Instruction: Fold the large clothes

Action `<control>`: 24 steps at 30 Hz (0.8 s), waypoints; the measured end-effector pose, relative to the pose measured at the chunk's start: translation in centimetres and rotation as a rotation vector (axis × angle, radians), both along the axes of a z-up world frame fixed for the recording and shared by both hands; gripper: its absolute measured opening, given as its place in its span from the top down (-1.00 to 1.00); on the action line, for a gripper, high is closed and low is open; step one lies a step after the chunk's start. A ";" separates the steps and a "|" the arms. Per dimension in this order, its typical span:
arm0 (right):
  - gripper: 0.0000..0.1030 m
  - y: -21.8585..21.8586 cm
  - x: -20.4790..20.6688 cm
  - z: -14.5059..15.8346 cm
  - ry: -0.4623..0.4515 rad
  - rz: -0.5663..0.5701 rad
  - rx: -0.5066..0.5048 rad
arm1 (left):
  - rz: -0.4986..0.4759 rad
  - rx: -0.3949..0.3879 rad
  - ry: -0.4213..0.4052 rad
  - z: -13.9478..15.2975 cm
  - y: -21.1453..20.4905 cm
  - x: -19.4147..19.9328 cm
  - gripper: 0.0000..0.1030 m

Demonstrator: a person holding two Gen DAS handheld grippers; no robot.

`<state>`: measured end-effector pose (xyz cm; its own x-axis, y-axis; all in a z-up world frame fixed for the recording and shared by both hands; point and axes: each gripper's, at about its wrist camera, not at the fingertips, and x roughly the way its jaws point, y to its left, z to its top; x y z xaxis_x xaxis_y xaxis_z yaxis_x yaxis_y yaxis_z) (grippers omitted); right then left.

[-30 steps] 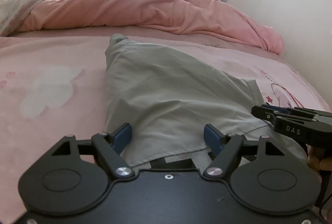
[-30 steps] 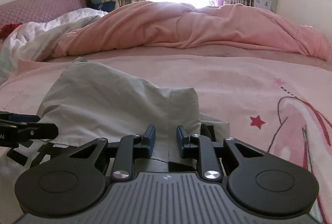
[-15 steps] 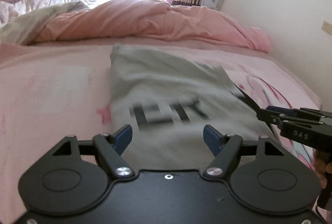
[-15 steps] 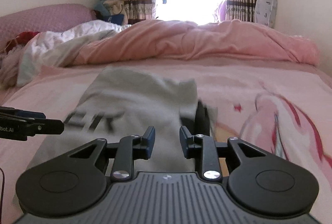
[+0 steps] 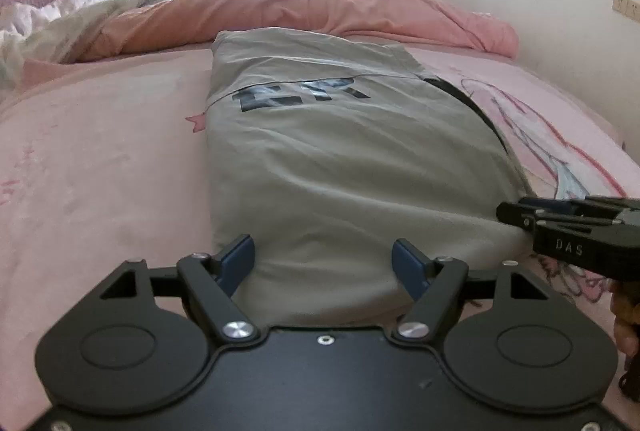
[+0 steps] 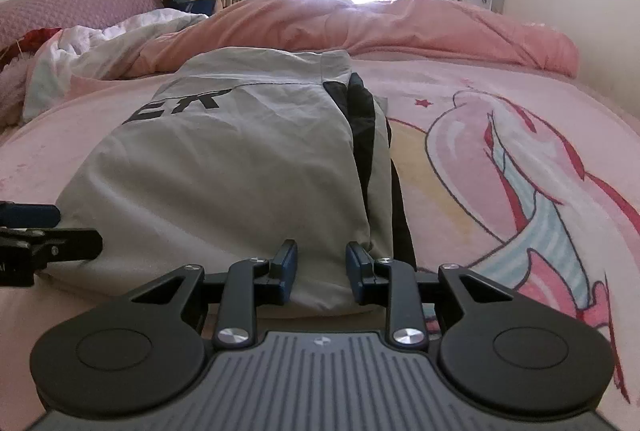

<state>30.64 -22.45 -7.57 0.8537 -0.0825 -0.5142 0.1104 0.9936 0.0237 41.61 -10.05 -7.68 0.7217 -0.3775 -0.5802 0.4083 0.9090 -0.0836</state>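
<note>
We held the left gripper [image 5: 324, 259] spread and the right gripper [image 6: 321, 267] half-spread, pinching nothing, at the near fold of the grey printed cotton garment [image 5: 332, 159], lying ahead on the pink bed [image 5: 100, 167].

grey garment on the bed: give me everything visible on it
The grey garment with black block lettering looks like thin, lightly creased woven cloth. It lies folded into a long strip on the pink cartoon-print bedsheet, running away from the cameras toward the bunched pink duvet. A stitched seam crosses it by the lettering, and black panels show along its right edge. Its near end sits between the open fingers of the left gripper and of the right gripper; neither visibly pinches it.
</note>
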 end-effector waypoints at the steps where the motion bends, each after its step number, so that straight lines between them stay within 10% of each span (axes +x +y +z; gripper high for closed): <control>1: 0.35 0.0 0.0 0.0 -0.001 -0.003 0.003 | 0.001 -0.001 -0.002 0.0 0.0 0.1 -0.44; 6: 0.28 -0.4 -1.9 2.2 0.012 -0.036 0.074 | 0.028 -0.032 0.043 1.8 0.8 -1.1 -0.47; 13: -0.51 1.6 -12.8 7.9 -0.101 -0.058 0.064 | 0.104 -0.045 -0.027 7.5 3.3 -11.5 -1.00; 24: -0.55 3.0 -22.3 8.3 -0.060 -0.127 0.041 | 0.193 -0.056 0.022 7.7 6.0 -23.3 -1.00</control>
<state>8.32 -19.46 0.68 0.8668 -0.1723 -0.4680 0.2326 0.9698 0.0739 18.34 -4.03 0.00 0.7713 -0.2651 -0.5786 0.2240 0.9640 -0.1432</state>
